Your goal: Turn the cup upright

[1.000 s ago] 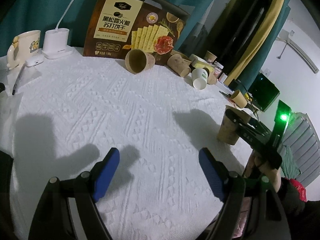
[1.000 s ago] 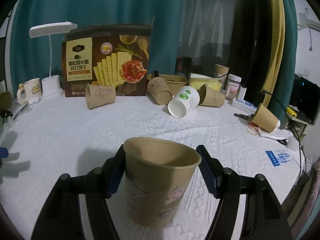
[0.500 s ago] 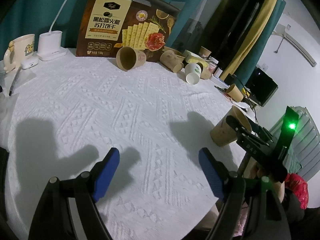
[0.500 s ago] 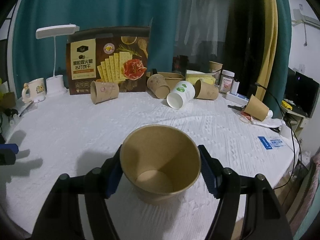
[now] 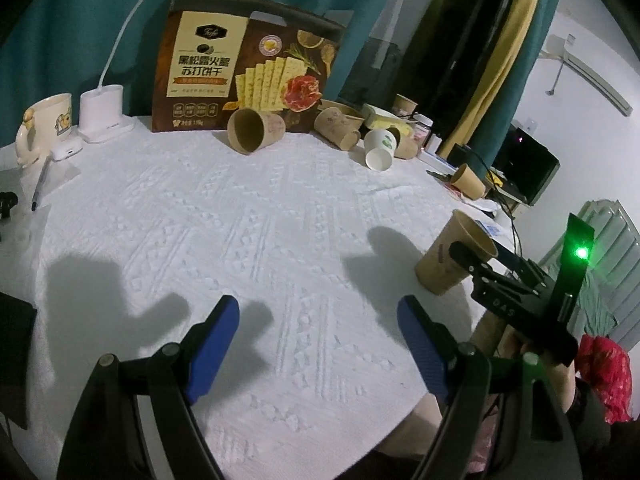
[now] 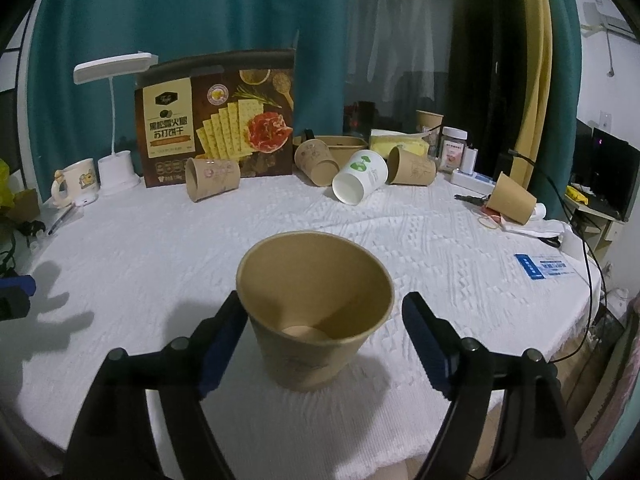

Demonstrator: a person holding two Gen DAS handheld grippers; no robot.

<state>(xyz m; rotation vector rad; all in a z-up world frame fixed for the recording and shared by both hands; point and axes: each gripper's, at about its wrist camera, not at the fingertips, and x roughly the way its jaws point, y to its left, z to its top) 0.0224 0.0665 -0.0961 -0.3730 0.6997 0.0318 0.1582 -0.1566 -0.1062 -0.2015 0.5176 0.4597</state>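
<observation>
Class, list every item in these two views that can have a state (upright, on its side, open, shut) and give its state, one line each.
Nearest brown cup: upright on the cloth, mouth up.
Right claw: open, fingers either side of that cup.
Left claw: open, empty.
White cup: on its side.
Brown cup by cracker box: on its side.
Cracker box: standing upright.
Mug: upright.

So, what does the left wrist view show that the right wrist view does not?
Only left wrist: the left gripper seen open, the green light on the right gripper. Only right wrist: the inside bottom of the upright brown paper cup, a blue printed card, a glass jar. Both: that cup, the brown cracker box, the white desk lamp, the toppled white paper cup.
</observation>
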